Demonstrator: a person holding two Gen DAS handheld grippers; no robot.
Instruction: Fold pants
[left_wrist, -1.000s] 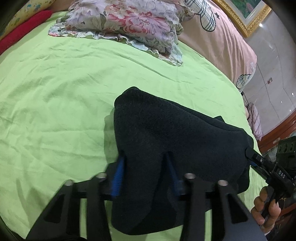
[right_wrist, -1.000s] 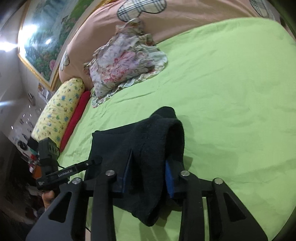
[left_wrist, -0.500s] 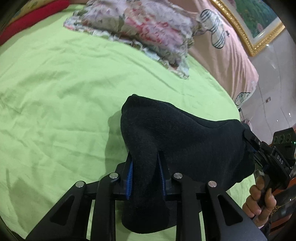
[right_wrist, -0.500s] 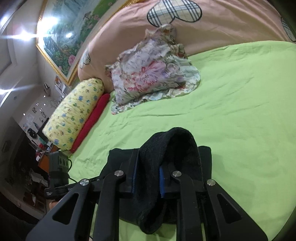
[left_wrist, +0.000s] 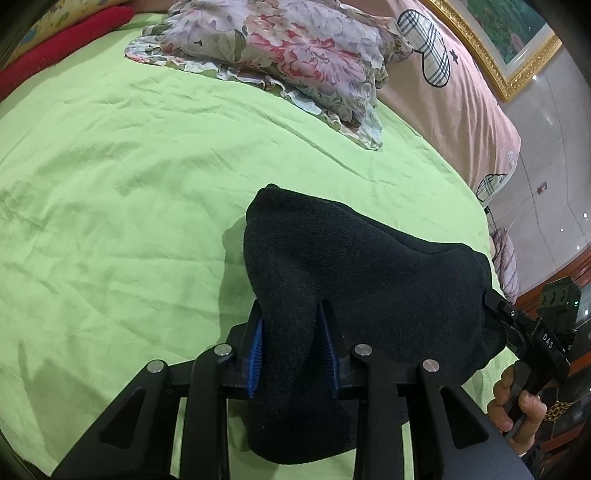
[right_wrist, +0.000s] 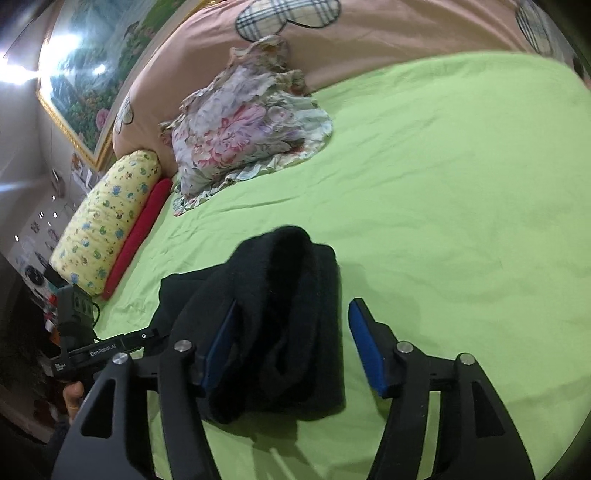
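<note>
Left wrist view: the dark charcoal knit pants (left_wrist: 369, 280) sit as a compact folded bundle near the front edge of the lime-green bed sheet (left_wrist: 110, 221). The left gripper (left_wrist: 293, 354) has one end of the bundle between its blue pads – jaws narrow, pads against the cloth on both sides, but opening now. The right gripper (left_wrist: 517, 328) shows at the far right end of the bundle, held by a hand (left_wrist: 517, 410). A floral pillow (left_wrist: 288, 55) lies well apart, up the bed.

Right wrist view: the right gripper's (right_wrist: 291, 350) jaws are opening wide; the right-hand pad stands clear of the pants (right_wrist: 280, 325), the left-hand one just beside the fold or touching it, so no clamp. The bundle rests on the sheet (right_wrist: 443, 221).

Progress, as I judge it: folding is done or nearly so – what's left is letting go and maybe squaring up the stack.

Versus half a second ago: the right jaws were pinched tight on the fold, now released. The left jaws were tighter too and have eased slightly. The bundle hasn't really shifted.
</note>
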